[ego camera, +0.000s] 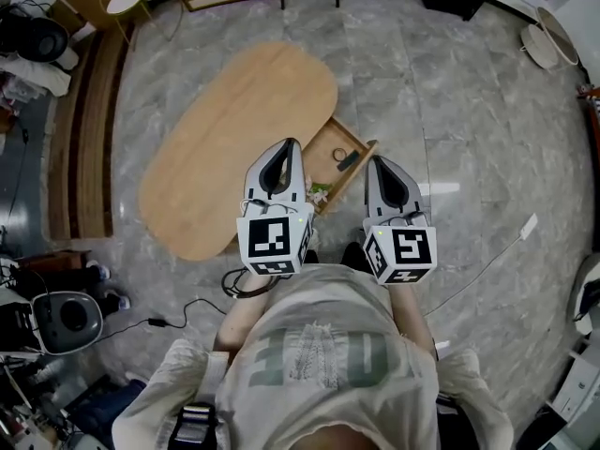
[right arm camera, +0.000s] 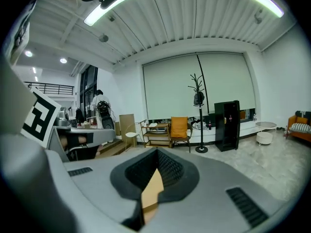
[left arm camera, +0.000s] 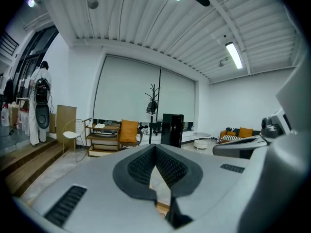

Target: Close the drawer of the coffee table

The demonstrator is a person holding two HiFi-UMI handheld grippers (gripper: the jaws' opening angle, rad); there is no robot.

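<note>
An oval wooden counter point(ego camera: 234, 139) with a smooth, rounded edge stands on a grey, marble-patterned tile floor point(ego camera: 450, 101). The floor is bare on its right side and beyond its far end. A raised wooden step point(ego camera: 89, 129) runs along its left.

The drawer point(ego camera: 330, 146) is pulled out from the counter's right long side. It is a shallow, square-cornered wooden tray, and its front panel faces the open floor. A small dark object point(ego camera: 349, 160) and a thin ring-like thing lie in it, with something pale at its near end.

The left hand-held gripper point(ego camera: 292, 148) reaches over the counter's edge beside the drawer, its jaws pressed together on nothing. The right hand-held gripper point(ego camera: 376, 162) hangs just right of the drawer front, its jaws likewise narrowed and empty. A thin cable point(ego camera: 497, 251) crosses the floor further right.
</note>
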